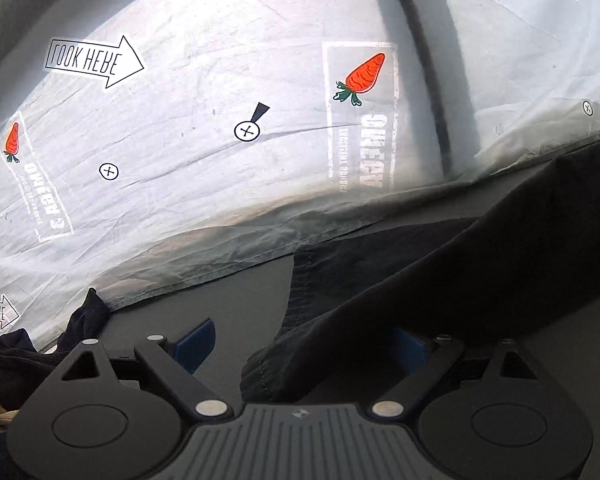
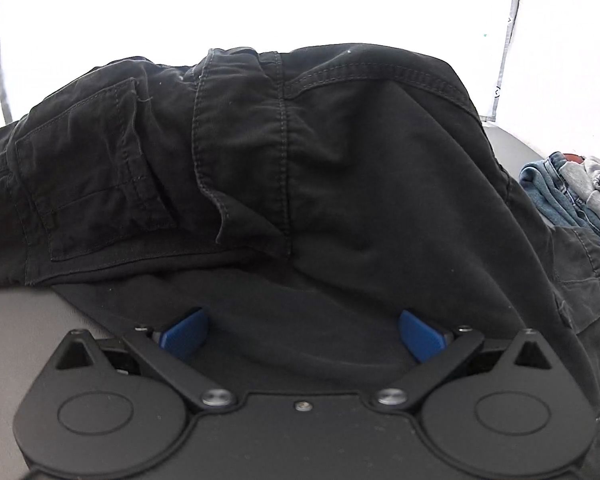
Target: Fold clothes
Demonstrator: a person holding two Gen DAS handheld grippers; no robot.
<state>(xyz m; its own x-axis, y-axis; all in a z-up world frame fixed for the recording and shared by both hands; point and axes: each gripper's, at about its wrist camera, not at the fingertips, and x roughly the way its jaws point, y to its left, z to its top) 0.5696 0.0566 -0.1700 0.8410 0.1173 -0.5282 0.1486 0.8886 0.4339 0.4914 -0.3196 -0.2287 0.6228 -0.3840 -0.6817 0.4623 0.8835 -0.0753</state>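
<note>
Black trousers [image 2: 340,152] lie bunched on the grey table [image 2: 16,332], with a back pocket [image 2: 92,184] and the waistband seam facing the right wrist view. My right gripper [image 2: 303,334] is open wide just above the dark cloth, and its blue pads [image 2: 184,334] press on nothing. In the left wrist view one black trouser leg [image 1: 460,264] runs from the right edge down to its hem between the fingers. My left gripper [image 1: 304,346] is open. Its left blue pad [image 1: 194,344] is bare. The cloth covers part of the right pad.
A white sheet [image 1: 220,140] printed with carrots and arrows lies beyond the grey table [image 1: 220,304]. Dark clothes [image 1: 24,356] are heaped at the lower left. Folded blue jeans and a grey garment [image 2: 568,196] sit at the right edge.
</note>
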